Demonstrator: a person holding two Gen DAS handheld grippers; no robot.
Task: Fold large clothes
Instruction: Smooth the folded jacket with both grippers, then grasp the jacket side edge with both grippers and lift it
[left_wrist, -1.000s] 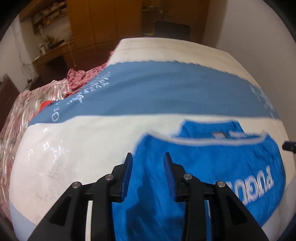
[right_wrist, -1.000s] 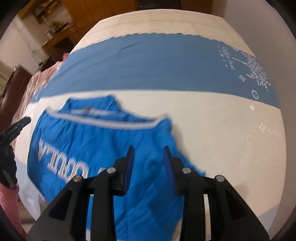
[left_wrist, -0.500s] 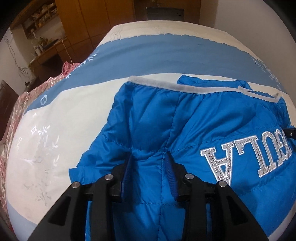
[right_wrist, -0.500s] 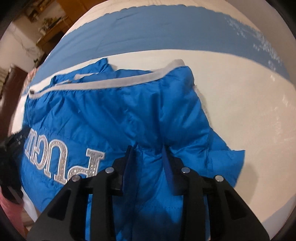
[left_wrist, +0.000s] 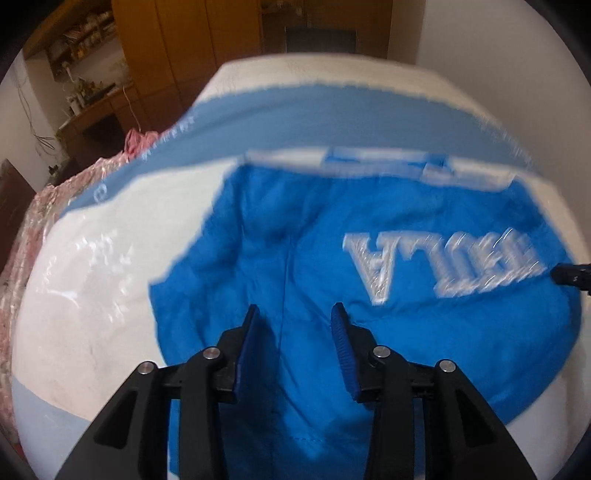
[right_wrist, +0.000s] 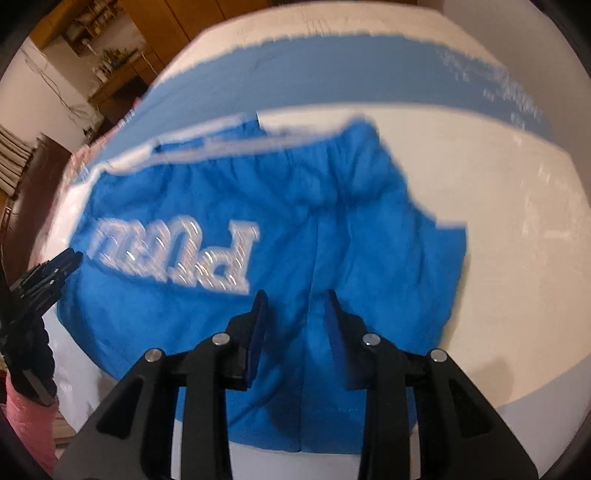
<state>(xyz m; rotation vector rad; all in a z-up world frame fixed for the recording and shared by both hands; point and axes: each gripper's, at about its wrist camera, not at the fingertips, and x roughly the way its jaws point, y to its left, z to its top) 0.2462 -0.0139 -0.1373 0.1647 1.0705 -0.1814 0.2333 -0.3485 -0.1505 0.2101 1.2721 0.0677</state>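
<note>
A bright blue padded jacket (left_wrist: 314, 266) with large silver letters (left_wrist: 436, 258) lies folded on the bed, grey-trimmed edge at the far side. It also shows in the right wrist view (right_wrist: 295, 229). My left gripper (left_wrist: 295, 317) is open, its jaws apart above the jacket's near left part, holding nothing. My right gripper (right_wrist: 297, 301) is open above the jacket's near right part, also empty. The right gripper's tip (left_wrist: 570, 275) shows at the right edge of the left view. The left gripper's body (right_wrist: 40, 280) shows at the left of the right view.
The bed cover (left_wrist: 92, 288) is white with a wide blue band (left_wrist: 332, 114) across the far side. A pink patterned quilt (left_wrist: 33, 221) lies bunched at the bed's left. Wooden cabinets and a desk (left_wrist: 96, 110) stand behind.
Both grippers were shut on the jacket's fabric half a second ago; now both have opened and pulled back a little. The jacket lies flat on the bed.
</note>
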